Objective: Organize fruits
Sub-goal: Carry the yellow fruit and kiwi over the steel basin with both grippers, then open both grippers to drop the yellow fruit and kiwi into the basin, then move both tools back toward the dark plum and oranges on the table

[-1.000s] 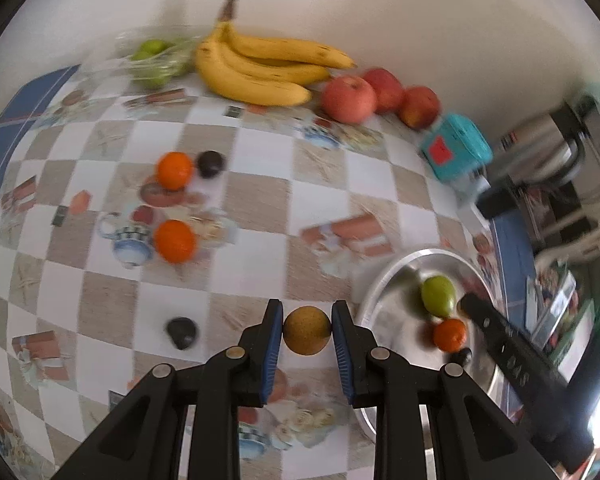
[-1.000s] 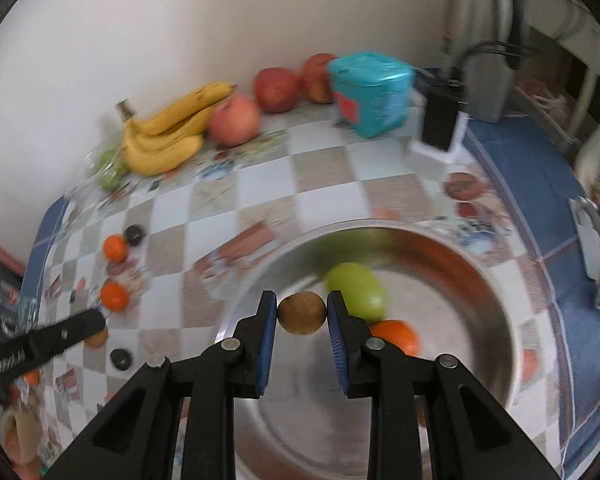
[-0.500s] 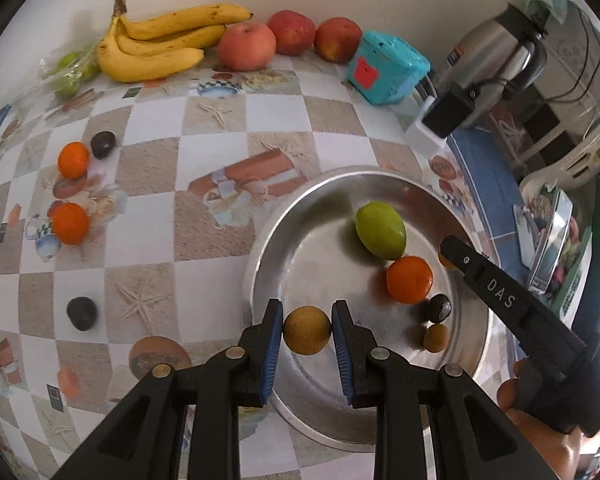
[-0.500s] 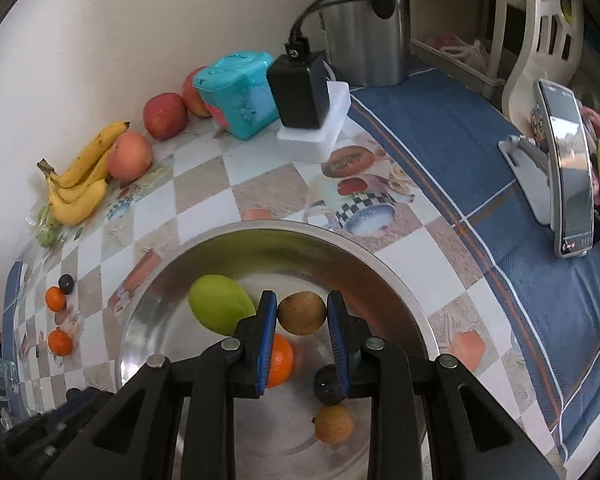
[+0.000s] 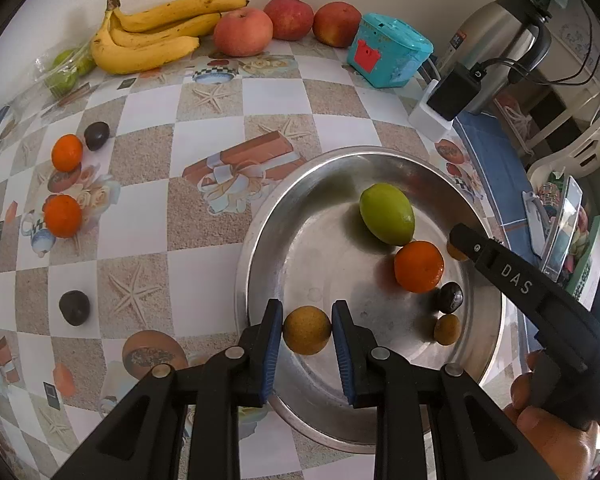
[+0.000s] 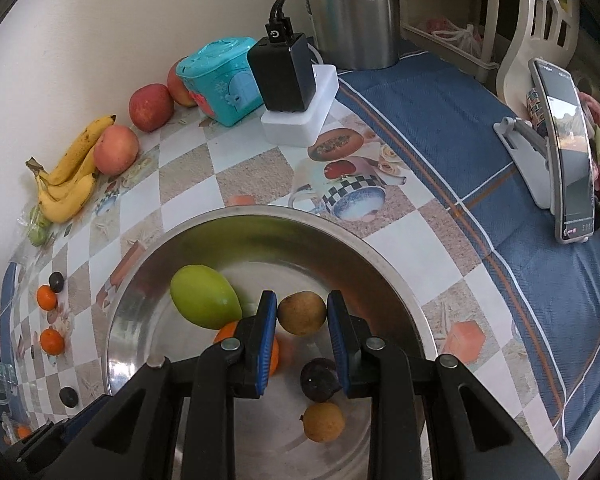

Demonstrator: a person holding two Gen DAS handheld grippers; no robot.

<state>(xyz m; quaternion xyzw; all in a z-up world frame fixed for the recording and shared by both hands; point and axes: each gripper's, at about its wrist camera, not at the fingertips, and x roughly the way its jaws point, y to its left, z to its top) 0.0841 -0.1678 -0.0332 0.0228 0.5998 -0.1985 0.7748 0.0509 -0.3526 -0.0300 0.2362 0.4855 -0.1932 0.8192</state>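
Observation:
My left gripper [image 5: 307,330] is shut on a small yellow-brown fruit [image 5: 307,330] over the near left rim of the steel bowl [image 5: 260,240]. My right gripper [image 6: 302,314] is shut on a brown round fruit [image 6: 301,313] above the bowl [image 6: 380,258]. Inside the bowl lie a green mango [image 5: 387,213], an orange [image 5: 419,266], a dark plum [image 5: 450,297] and a small brown fruit [image 5: 447,329]. In the left wrist view the right gripper's arm [image 5: 516,280] reaches in from the right, held by a hand [image 5: 548,432].
On the checkered tablecloth [image 5: 204,128] lie two oranges [image 5: 63,216], [image 5: 66,152] and two dark plums [image 5: 74,307], [image 5: 96,135]. Bananas [image 5: 152,36], apples [image 5: 243,32] and bagged green fruit [image 5: 66,68] line the wall. A teal box [image 5: 388,56], charger [image 5: 452,92], kettle [image 5: 500,28] and phone stand [image 6: 568,152] are right.
Both grippers carried their fruits rightward and down over the bowl, then held still in the last half second. The left one came from the tablecloth to the bowl's rim.

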